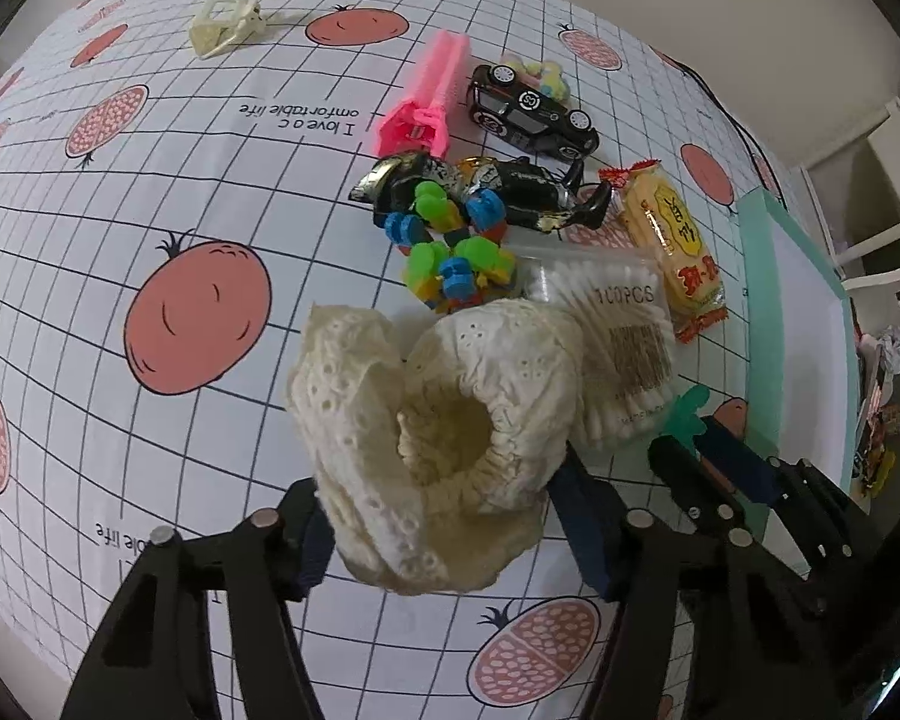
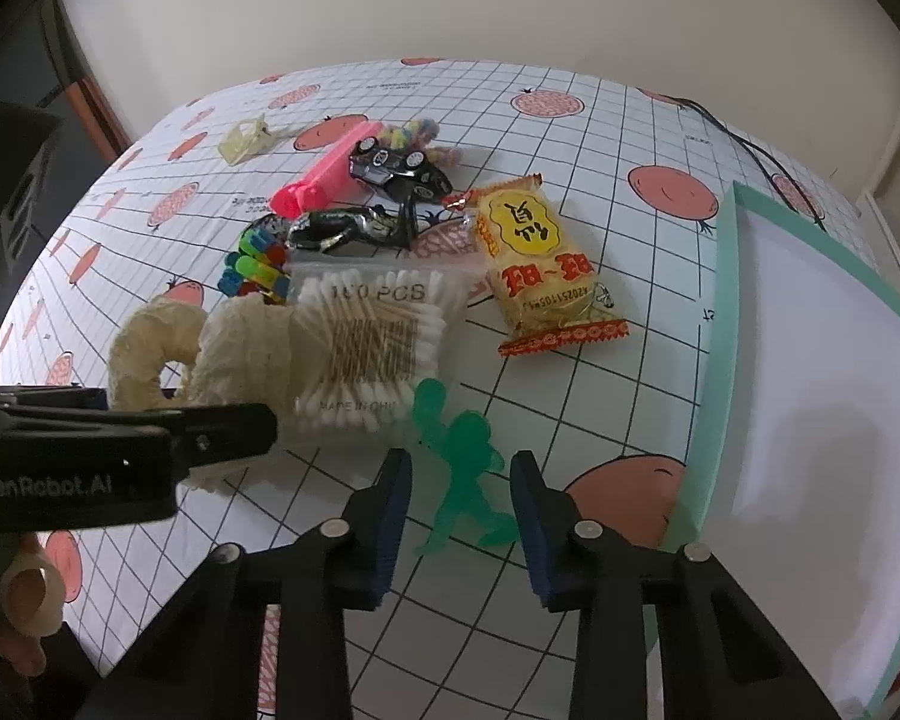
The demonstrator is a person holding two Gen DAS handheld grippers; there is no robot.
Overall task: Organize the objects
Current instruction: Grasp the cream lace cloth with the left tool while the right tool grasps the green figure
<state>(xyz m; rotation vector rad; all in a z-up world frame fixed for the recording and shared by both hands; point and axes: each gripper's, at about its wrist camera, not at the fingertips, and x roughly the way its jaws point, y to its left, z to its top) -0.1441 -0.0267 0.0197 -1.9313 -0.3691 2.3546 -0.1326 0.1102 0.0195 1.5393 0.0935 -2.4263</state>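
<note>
A cream lace scrunchie (image 1: 450, 396) lies bunched on the fruit-print tablecloth (image 1: 150, 180). My left gripper (image 1: 444, 516) points down over it, shut on it with a pad against each side. In the right wrist view a translucent green toy figure (image 2: 462, 468) lies flat beside a bag of cotton swabs (image 2: 372, 342). My right gripper (image 2: 462, 516) is shut on the figure, its blue pads touching the limbs. The same figure (image 1: 687, 414) pokes up between the right fingers in the left wrist view.
Behind lie a yellow snack packet (image 2: 540, 258), a black toy car (image 2: 399, 171), a pink clip (image 2: 324, 177), coloured plastic links (image 1: 450, 246), a black-and-silver toy (image 1: 510, 186) and a cream hair claw (image 1: 228, 24). A shallow white tray with a mint rim (image 2: 723, 324) stands on the right.
</note>
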